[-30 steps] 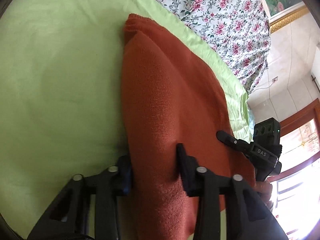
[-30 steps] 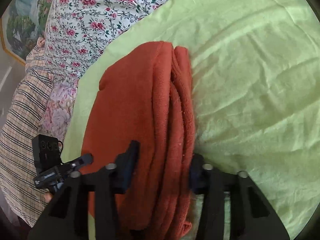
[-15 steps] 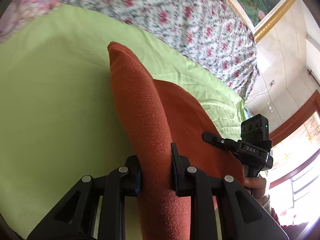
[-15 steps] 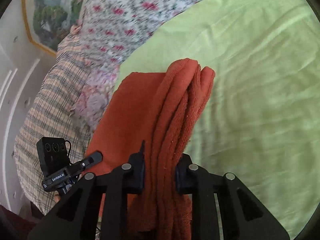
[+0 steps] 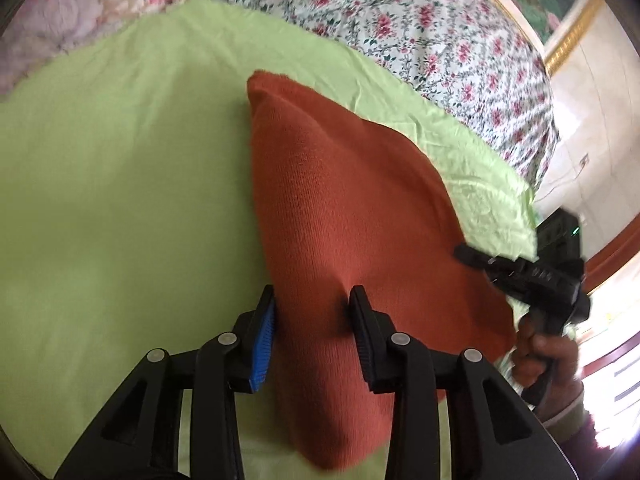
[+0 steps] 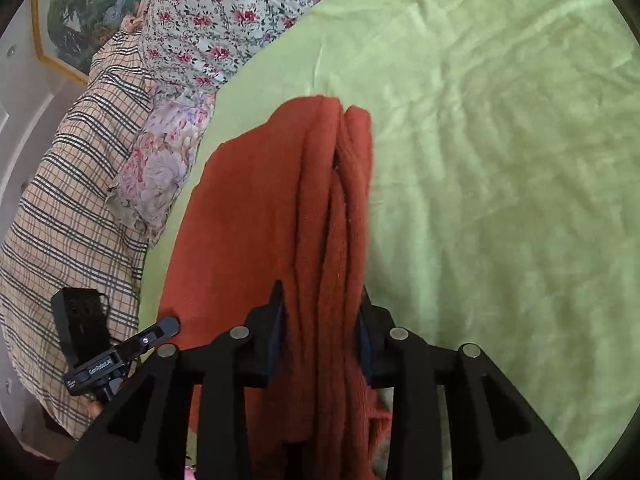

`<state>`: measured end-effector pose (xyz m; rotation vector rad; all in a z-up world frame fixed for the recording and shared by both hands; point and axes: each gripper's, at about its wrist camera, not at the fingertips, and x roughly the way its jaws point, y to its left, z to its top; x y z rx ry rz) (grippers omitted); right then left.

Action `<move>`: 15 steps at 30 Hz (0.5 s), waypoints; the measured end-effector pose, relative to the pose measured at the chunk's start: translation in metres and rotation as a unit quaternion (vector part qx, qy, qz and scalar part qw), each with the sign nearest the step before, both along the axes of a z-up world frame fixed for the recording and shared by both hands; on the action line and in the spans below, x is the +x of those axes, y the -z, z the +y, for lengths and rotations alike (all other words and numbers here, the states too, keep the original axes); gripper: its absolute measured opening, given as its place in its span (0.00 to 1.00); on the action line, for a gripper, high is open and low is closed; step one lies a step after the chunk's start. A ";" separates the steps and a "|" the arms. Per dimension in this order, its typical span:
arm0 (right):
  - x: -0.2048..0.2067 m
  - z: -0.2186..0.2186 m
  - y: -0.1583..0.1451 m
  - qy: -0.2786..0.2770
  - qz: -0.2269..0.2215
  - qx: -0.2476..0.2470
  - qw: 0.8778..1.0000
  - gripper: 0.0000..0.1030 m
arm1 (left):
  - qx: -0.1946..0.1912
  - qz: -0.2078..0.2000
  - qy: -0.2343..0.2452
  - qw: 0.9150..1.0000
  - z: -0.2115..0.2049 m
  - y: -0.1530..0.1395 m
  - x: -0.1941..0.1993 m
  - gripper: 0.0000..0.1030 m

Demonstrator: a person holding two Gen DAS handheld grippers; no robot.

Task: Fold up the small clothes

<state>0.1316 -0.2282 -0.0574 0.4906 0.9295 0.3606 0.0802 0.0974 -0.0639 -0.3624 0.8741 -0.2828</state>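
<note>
Sweater [image 5: 352, 208], rust-orange and folded in layers, lies on the green sheet [image 5: 120, 200] of the bed. Left tongs [image 5: 312, 332] clamp one folded edge; right tongs [image 6: 320, 320] clamp the stacked folds.

Right claw [image 6: 320, 322] pinches the bunched folds of a rust-red knit garment [image 6: 256, 216] above the green sheet [image 6: 500, 160]

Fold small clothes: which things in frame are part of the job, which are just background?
In play:
- rust-orange knit garment, folded in layers
- left tool, straddling one end
- right tool, straddling the stacked edges
- green sheet, the folding surface

Background:
- floral bedding
- plaid cloth
- framed picture
</note>
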 end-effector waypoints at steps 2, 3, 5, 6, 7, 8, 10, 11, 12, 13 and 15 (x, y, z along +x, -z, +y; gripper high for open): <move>-0.016 -0.003 -0.013 0.011 -0.017 -0.017 1.000 0.32 | 0.010 -0.010 -0.002 1.000 0.003 -0.004 -0.018 0.37; -0.022 -0.005 -0.018 0.014 -0.024 -0.022 0.999 0.32 | 0.015 -0.014 -0.004 1.000 0.007 -0.006 -0.030 0.37; -0.041 -0.004 -0.030 0.013 -0.042 -0.031 0.999 0.32 | 0.025 -0.018 -0.006 1.000 0.009 -0.007 -0.051 0.39; -0.050 -0.002 -0.034 0.009 -0.049 -0.030 0.998 0.32 | 0.030 -0.019 -0.007 0.999 0.007 -0.006 -0.060 0.39; -0.059 0.001 -0.038 0.000 -0.054 -0.027 0.998 0.32 | 0.037 -0.019 -0.005 0.999 0.005 -0.004 -0.071 0.39; -0.067 0.004 -0.039 -0.010 -0.056 -0.023 0.998 0.32 | 0.045 -0.019 -0.003 0.999 0.003 -0.001 -0.080 0.39; -0.081 0.013 -0.035 -0.028 -0.051 -0.028 0.998 0.32 | 0.063 -0.018 0.002 0.998 -0.004 0.006 -0.093 0.40; -0.085 0.016 -0.032 -0.032 -0.046 -0.035 0.998 0.32 | 0.069 -0.017 0.004 0.997 -0.007 0.009 -0.096 0.40; -0.089 0.021 -0.026 -0.035 -0.039 -0.048 0.997 0.32 | 0.077 -0.014 0.005 0.997 -0.013 0.014 -0.097 0.40; -0.090 0.024 -0.021 -0.036 -0.035 -0.058 0.997 0.32 | 0.084 -0.011 0.007 0.996 -0.019 0.017 -0.096 0.40; -0.089 0.026 -0.009 -0.037 -0.019 -0.058 0.997 0.32 | 0.095 -0.012 0.006 0.995 -0.025 0.023 -0.096 0.42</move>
